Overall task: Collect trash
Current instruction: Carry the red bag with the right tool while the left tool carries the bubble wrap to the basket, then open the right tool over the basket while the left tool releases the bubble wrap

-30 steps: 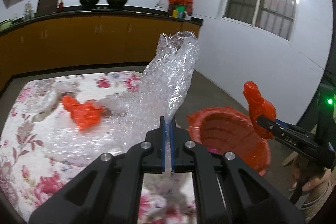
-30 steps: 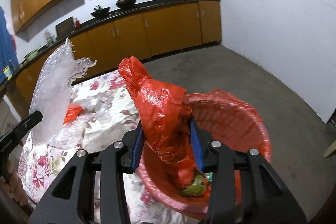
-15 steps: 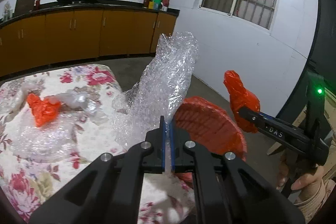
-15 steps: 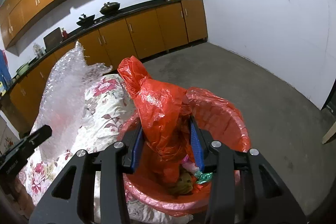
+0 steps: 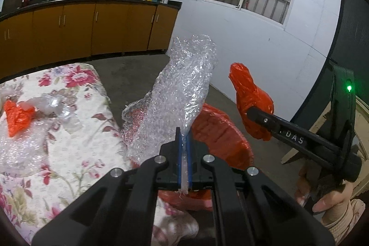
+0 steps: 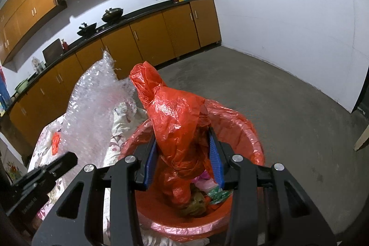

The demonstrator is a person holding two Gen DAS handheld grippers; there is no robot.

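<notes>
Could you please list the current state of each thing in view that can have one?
Left hand-held gripper: shut on bubble wrap.
Right hand-held gripper: shut on red plastic bag.
Bubble wrap: held up, crumpled.
Red plastic bag: crumpled, held above the bin.
Trash bin: open, red liner, partly filled.
Red scrap: lying on the floral tablecloth.

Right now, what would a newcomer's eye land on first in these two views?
The crumpled red bag clamped in the right hand-held gripper, directly above the red-lined bin that already holds trash. Next, the tall bubble wrap pinched in the left hand-held gripper, beside the floral table.
</notes>
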